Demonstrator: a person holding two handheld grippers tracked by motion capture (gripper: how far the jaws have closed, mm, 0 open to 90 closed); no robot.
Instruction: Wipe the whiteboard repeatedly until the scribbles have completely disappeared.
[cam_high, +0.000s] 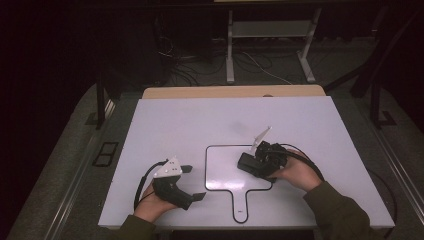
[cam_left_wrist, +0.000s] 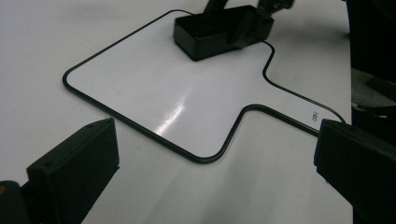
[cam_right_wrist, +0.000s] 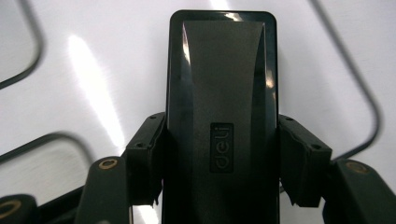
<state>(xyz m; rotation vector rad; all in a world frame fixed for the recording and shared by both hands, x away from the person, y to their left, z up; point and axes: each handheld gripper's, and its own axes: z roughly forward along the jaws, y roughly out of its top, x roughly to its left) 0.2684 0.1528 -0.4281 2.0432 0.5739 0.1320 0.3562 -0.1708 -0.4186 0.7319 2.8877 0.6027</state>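
Your right gripper (cam_high: 248, 162) has its jaws clamped on the sides of a black eraser (cam_right_wrist: 222, 107), gripping near its back end, so the hold is fine. The eraser sits right of centre in the high view, flat on the small whiteboard (cam_high: 220, 167), toward that board's upper right part. Looks like wiping is the job, so keep the eraser flat, press evenly, and stay inside the black border. Your left gripper (cam_high: 194, 182) hangs at lower left with jaws wide and nothing in them. I'd rest it near the board's handle (cam_high: 241, 205) in case things slide on the table (cam_high: 200, 120).
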